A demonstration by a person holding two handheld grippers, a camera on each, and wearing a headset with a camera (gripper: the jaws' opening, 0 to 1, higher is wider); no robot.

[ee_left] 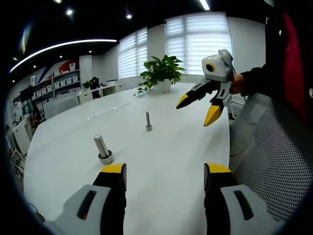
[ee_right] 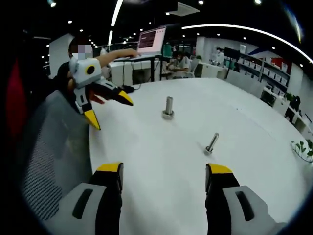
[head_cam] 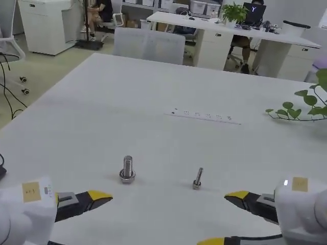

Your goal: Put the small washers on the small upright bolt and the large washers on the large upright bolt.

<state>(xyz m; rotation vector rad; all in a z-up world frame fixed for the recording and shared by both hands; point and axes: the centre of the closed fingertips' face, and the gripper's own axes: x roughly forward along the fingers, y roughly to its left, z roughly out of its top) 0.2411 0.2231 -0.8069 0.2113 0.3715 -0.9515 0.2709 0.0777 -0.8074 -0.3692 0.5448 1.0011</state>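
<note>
On the table (head_cam: 153, 102), the large bolt (head_cam: 127, 169) stands upright, the small bolt (head_cam: 197, 178) at its 3 o'clock. Left gripper (ee_left: 165, 171) and right gripper (ee_right: 165, 171) hang empty, jaws apart; I'd lower each washer level over its bolt.

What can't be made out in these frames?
- Large bolt: head or washers at its base, too small to tell in all views.
- Small bolt: washers on it or not, too small.
- Marks on the table strip: blurred, head view.
</note>
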